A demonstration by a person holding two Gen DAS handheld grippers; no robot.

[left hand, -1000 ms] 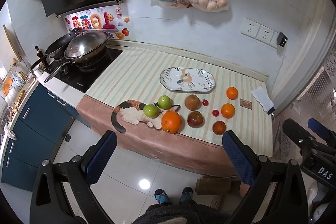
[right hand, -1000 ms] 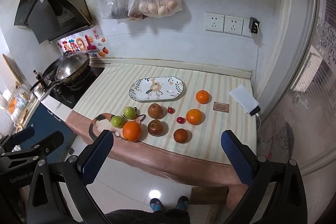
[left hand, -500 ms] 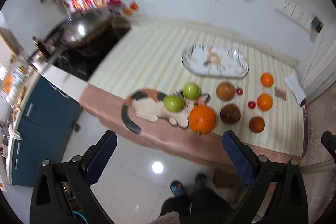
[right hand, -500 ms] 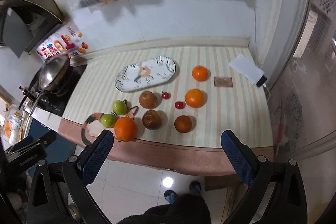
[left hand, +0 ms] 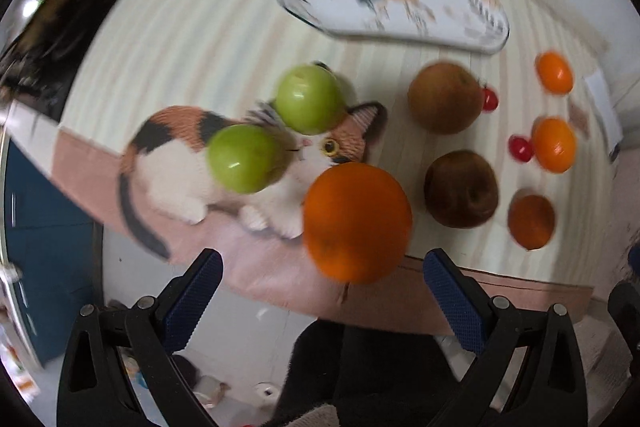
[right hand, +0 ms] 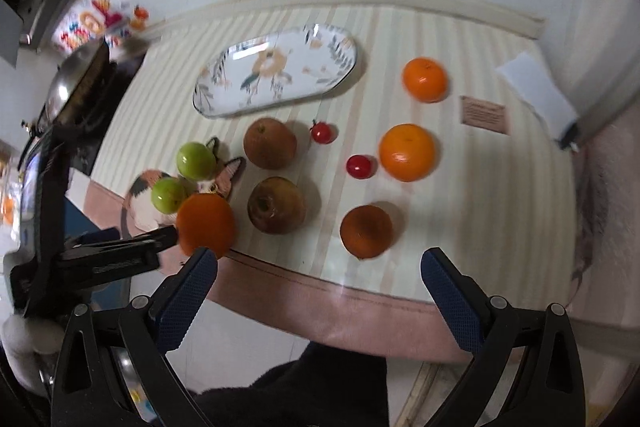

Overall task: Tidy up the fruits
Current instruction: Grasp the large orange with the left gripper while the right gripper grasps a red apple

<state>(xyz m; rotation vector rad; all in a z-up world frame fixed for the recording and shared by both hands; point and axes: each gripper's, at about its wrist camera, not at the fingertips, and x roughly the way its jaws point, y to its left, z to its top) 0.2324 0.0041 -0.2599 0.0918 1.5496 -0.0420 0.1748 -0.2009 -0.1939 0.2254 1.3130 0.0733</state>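
Approach step: my left tool (left hand: 322,281) is spread wide, empty, nearest the big orange (left hand: 357,223) at the counter (right hand: 500,227) edge. Right tool (right hand: 318,279) is likewise spread, empty. Next I close on the orange for, probably, the plate (right hand: 276,71); the view is blurred.

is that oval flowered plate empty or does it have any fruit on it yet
Empty. The plate shows only its painted flowers and leaves; every fruit, including the nearest brown one, lies on the striped counter mat beside it.

we've got the left gripper (left hand: 322,285) held out front, blue fingers (left hand: 194,297) spread wide, gripping nothing, right gripper (right hand: 318,283) the same, both angled down, left one off to its side
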